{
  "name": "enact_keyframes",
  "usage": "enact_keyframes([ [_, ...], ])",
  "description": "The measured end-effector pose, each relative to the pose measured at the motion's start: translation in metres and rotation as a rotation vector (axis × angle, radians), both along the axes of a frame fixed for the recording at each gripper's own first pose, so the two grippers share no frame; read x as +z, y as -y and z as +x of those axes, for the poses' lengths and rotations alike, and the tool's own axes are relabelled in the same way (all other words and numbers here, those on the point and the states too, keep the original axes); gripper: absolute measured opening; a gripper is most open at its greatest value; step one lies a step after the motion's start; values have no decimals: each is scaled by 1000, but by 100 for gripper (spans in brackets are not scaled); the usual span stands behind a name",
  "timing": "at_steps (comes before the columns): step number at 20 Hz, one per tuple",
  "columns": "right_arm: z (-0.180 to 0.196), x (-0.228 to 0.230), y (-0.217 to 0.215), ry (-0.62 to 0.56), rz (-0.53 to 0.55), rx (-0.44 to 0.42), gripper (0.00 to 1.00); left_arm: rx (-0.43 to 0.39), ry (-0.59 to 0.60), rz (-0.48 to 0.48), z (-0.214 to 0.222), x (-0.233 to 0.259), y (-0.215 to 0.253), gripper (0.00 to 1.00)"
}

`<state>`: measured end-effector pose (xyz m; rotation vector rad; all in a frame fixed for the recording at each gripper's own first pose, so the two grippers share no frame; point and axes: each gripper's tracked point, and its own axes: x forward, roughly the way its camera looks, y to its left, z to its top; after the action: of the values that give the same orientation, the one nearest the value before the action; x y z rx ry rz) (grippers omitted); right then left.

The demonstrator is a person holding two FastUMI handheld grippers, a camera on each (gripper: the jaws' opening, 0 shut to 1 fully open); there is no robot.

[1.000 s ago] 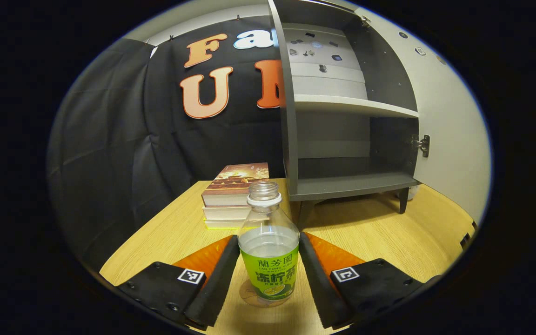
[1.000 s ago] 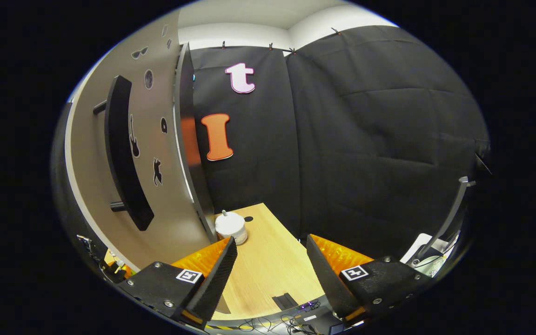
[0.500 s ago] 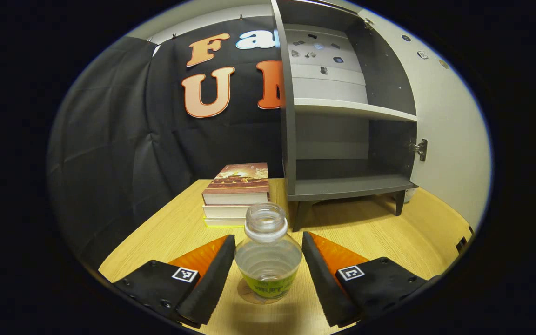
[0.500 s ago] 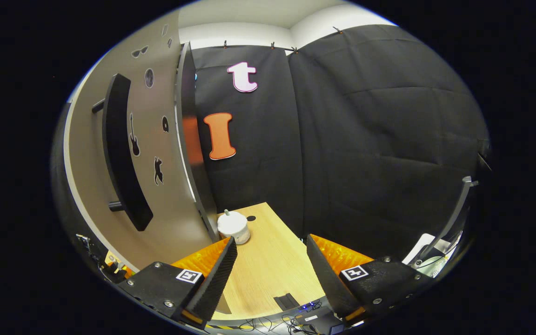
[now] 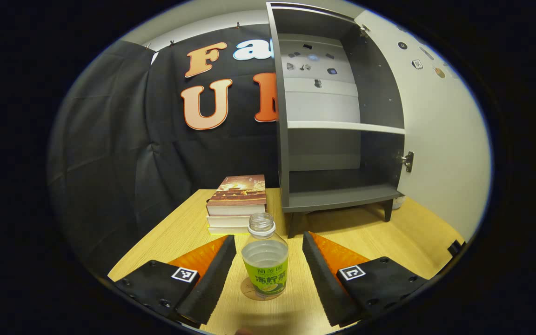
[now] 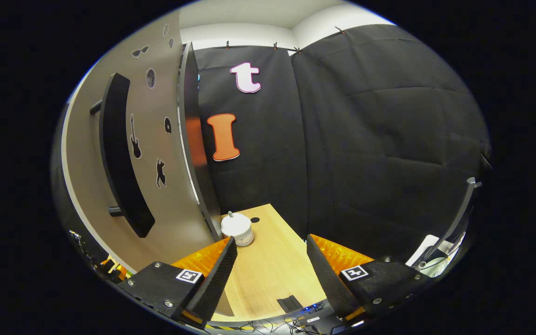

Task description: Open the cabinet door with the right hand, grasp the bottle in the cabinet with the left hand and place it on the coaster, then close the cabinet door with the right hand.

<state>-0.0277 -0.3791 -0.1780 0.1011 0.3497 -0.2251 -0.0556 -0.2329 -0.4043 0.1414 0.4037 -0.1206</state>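
With the bottle (image 5: 264,263) standing upright on the coaster (image 5: 249,294), the placing step appears complete and the door-closing step is in hand. Left to right in the left gripper view: a stack of books (image 5: 236,204) lies on the table (image 5: 175,232); the left gripper (image 5: 265,267) has its fingers apart, one on each side of the bottle and clear of it; the cabinet (image 5: 338,135) stands with empty shelves exposed. In the right gripper view, the cabinet door (image 6: 142,153) stands open at the left, its long black handle (image 6: 121,153) facing the camera; a small white pot (image 6: 237,228) sits on the table beyond the door's edge; the right gripper (image 6: 268,267) is spread wide, holding nothing, near the door's lower edge. The next move probably calls for the right gripper to reach the door face or handle and swing the door toward the cabinet, with the left gripper kept out of the door's path.
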Motion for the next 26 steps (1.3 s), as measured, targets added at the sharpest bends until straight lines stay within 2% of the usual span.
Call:
enact_keyframes([
  [3, 7, 3, -4, 7, -2, 18, 99, -4, 10, -28, -11, 27, 6, 94],
  [9, 23, 14, -13, 35, -3, 57, 99, -4, 51, -1, -29, 90, 0, 94],
  [10, 25, 12, -12, 28, -17, 60, 93, 2, 56, 1, -31, 103, -2, 94],
  [13, 30, 11, -19, 32, -15, 81, 93, 3, 72, 2, -38, 137, -4, 94],
  [18, 33, 13, -22, 37, -44, 101, 93, 20, 158, 41, -38, 211, -15, 94],
  [23, 31, 14, -40, 39, -17, 147, 93, 38, 211, 35, -35, 259, -19, 94],
  [26, 31, 15, -47, 42, -2, 161, 93, 59, 215, 21, -32, 270, -26, 94],
])
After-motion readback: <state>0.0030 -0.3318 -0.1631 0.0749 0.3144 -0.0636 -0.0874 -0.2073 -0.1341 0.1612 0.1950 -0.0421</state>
